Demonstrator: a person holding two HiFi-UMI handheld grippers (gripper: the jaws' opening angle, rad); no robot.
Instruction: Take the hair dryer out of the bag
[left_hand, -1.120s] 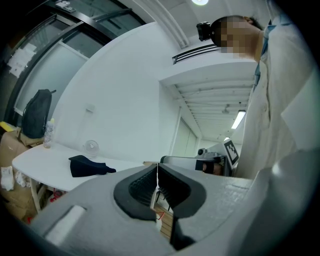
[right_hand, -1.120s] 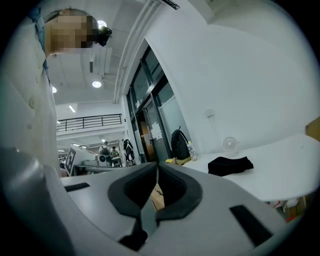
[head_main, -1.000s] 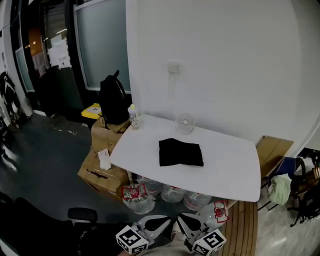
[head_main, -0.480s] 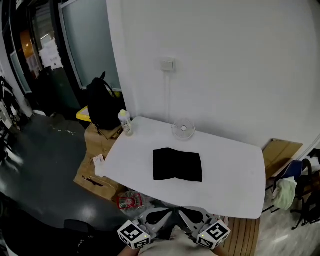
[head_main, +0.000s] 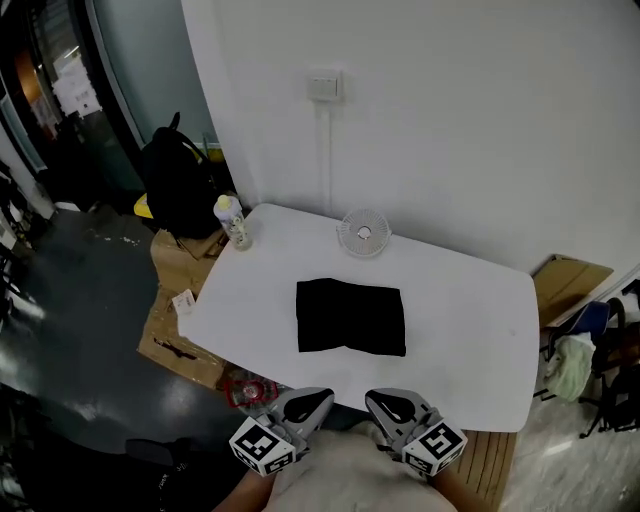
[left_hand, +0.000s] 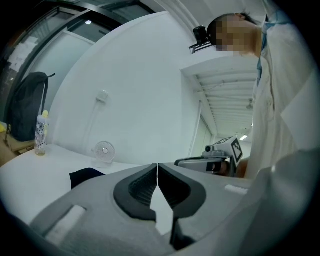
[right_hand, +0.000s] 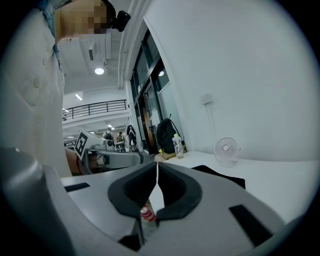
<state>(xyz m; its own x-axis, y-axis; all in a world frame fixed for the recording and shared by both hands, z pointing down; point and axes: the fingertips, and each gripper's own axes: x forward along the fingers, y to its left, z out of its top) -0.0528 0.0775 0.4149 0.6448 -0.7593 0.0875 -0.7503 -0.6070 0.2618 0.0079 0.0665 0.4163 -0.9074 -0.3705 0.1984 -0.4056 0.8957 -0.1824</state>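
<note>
Pressing their jaws together, the left gripper (head_main: 312, 402) and right gripper (head_main: 388, 405) are risking shoving the flat black cloth bag (head_main: 351, 317) away.

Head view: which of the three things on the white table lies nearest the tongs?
The flat black fabric bag, mid-table; the small white round fan and the yellow-capped bottle stand farther back.

Before me, a white rounded-corner table (head_main: 470, 330) carries a flat black fabric bag (head_main: 350, 317) at its middle, a small round white desk fan (head_main: 362, 233) at the far edge, a yellow-capped bottle (head_main: 233, 222) on the far left corner.
</note>
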